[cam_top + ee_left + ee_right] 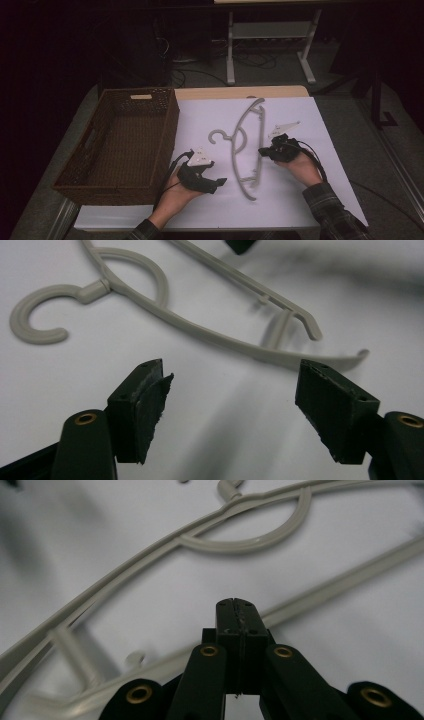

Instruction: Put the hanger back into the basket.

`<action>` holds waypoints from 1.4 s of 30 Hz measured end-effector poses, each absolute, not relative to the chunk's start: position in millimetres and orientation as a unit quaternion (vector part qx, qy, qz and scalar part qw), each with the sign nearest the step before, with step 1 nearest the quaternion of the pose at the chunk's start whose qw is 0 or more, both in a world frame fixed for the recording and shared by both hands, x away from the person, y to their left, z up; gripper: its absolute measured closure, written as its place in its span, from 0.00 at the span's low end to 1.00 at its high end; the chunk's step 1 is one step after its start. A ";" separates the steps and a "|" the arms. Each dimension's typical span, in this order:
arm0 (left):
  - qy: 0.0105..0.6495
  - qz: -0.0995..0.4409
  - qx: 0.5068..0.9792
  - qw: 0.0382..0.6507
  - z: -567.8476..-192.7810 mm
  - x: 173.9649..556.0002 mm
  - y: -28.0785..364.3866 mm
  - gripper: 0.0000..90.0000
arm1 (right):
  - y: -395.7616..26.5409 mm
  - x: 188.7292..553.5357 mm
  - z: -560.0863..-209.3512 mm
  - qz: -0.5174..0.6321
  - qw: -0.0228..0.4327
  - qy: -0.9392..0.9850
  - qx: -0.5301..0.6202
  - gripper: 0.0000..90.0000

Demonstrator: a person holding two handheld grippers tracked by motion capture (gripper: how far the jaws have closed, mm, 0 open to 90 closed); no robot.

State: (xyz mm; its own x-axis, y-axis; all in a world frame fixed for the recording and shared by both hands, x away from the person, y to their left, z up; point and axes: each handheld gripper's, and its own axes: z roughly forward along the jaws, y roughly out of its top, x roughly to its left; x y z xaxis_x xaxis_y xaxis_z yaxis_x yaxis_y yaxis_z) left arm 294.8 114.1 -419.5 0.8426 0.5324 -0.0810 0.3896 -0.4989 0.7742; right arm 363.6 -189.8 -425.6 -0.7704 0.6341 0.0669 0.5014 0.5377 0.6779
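Observation:
A grey plastic hanger (232, 152) lies flat on the white table cover, its hook pointing left. My left gripper (220, 182) rests just left of the hanger's near end. In the left gripper view its jaws (232, 385) stand open with nothing between them, and the hanger (200, 332) lies ahead. My right gripper (262, 151) sits at the hanger's right side, with its tip at the straight bar. In the right gripper view its jaws (235, 605) are pressed together just above that bar, and the hanger (250, 545) runs across behind them. Whether the tip touches the bar I cannot tell.
A brown wicker basket (167, 135) stands at the table's left side, close to my left hand. The white cover (300, 190) reaches the front and right edges. Beyond the table are a dark floor and the white legs of another desk (230, 50).

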 end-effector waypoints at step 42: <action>0.324 0.083 0.878 0.343 -446.3 356.9 58.3 0.62 | -218.3 315.1 -423.3 0.379 0.080 0.869 0.308 0.99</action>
